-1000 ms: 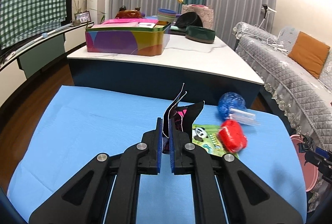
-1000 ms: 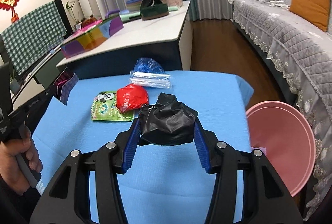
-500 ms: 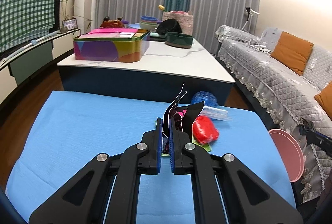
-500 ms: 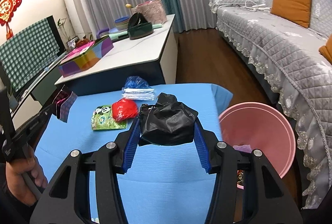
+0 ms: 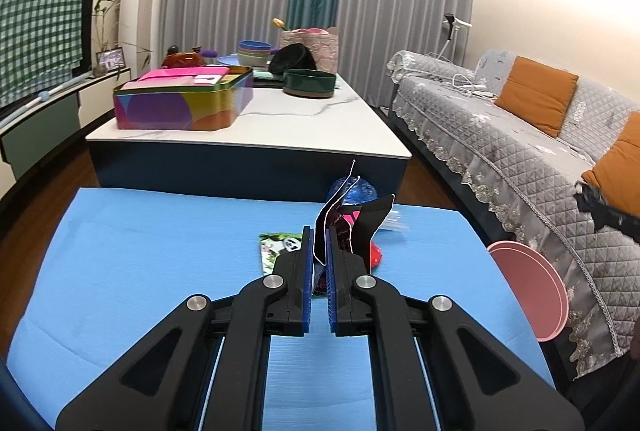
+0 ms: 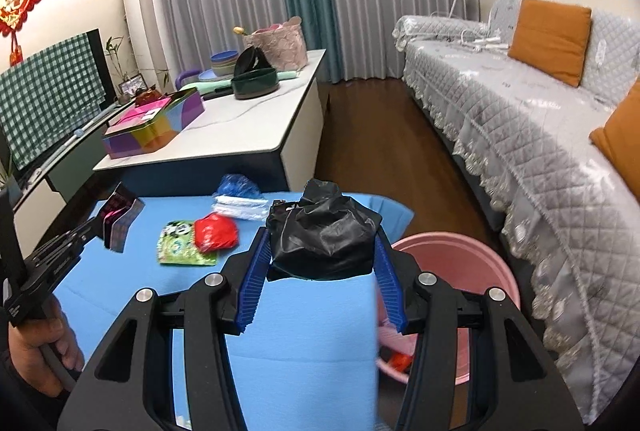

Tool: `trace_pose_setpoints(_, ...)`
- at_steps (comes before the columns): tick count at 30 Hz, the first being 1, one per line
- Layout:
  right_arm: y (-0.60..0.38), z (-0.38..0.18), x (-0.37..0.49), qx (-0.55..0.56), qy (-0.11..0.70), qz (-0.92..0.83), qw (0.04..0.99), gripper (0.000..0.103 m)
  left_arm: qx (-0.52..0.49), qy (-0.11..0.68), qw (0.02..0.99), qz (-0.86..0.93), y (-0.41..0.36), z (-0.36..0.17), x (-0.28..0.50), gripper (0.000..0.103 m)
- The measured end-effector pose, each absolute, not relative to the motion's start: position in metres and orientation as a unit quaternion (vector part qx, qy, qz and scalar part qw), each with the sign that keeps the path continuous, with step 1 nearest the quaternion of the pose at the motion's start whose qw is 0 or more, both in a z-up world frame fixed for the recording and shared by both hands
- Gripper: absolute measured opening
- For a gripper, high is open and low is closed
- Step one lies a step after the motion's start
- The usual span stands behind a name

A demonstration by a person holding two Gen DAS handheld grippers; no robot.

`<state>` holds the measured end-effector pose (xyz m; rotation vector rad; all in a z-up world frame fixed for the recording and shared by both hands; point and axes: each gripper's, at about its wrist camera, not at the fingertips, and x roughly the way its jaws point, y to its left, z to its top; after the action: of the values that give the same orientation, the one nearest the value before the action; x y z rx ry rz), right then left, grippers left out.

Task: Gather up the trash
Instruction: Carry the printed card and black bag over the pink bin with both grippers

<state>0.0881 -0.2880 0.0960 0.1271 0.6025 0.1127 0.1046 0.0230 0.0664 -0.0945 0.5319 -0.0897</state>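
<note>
In the left wrist view, the left gripper (image 5: pixel 319 263) and its dark wrapper (image 5: pixel 362 227) are hiding most of the red bag (image 5: pixel 374 257), the panda packet (image 5: pixel 280 245) and the blue bag (image 5: pixel 356 189) at frame centre. The pink bin (image 5: pixel 532 295) is sitting half cut off at right.

The right wrist view is showing those items in full on the blue table (image 6: pixel 120 279), left of centre, plus the bin's interior at lower right.

The left jaws are pressing nearly together, pinching the wrapper. The right gripper (image 6: pixel 322 263) is clamping a crumpled black bag (image 6: pixel 322 235) with jaws about half spread, at frame centre, above the table edge beside the bin.
</note>
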Motion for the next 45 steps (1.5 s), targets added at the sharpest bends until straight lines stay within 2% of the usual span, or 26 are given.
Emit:
trace_pose_setpoints(16,-0.338,0.067,0.089,0.104,0.274,0.002,0.956,0.051,-0.027,0.265,0.960,-0.084,-0.019,0.056,0.107,0.006)
trace_pose_setpoints(45,-0.384,0.063,0.073,0.125,0.265,-0.046,0.955,0.051,-0.013,0.275,0.950,-0.146,-0.077,0.050,0.109,0.006)
